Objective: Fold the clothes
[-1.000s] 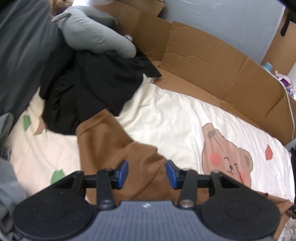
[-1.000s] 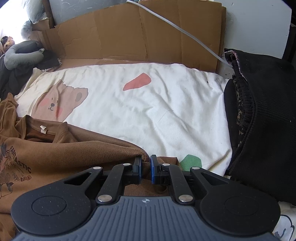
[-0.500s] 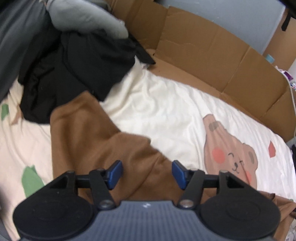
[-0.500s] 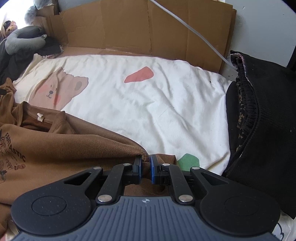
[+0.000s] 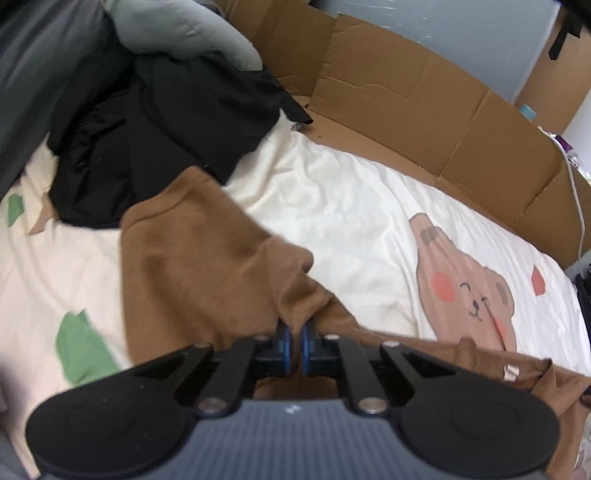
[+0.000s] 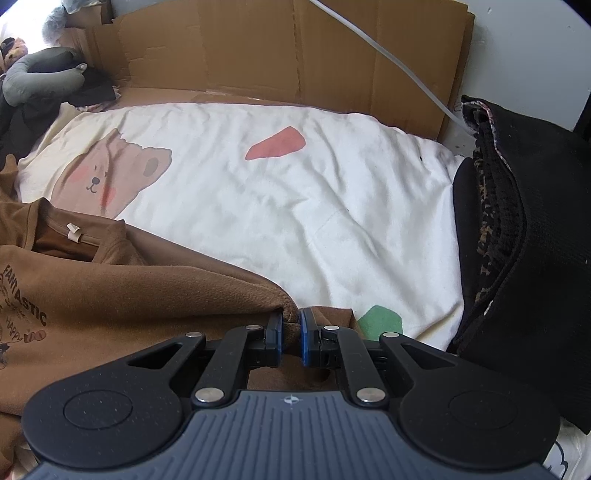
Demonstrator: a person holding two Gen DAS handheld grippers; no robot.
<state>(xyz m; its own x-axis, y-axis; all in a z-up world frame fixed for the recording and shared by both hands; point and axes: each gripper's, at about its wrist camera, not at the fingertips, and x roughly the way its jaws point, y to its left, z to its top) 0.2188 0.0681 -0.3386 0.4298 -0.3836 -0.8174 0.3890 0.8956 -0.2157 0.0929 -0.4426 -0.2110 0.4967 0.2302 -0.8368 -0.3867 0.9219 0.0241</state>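
Note:
A brown sweatshirt (image 5: 192, 266) lies spread on a cream bedsheet (image 5: 332, 206) printed with a bear. In the left wrist view its sleeve runs up toward a black pile, and my left gripper (image 5: 294, 345) is shut on a pinched fold of the brown fabric near the shoulder. In the right wrist view the brown sweatshirt (image 6: 129, 295) shows its collar label and printed lettering at the left. My right gripper (image 6: 290, 334) is shut on the cloth's right edge, low over the sheet.
Black clothes (image 5: 159, 125) and a grey cushion (image 5: 184, 33) are heaped at the far left. Cardboard panels (image 5: 424, 96) line the far side of the bed. A dark folded stack (image 6: 524, 240) sits at the right, and a white cable (image 6: 388, 62) crosses the cardboard.
My left gripper has sunk onto the sweatshirt and its jaws went from wide apart to clamped on a fold. The right gripper has kept its grip and barely moved.

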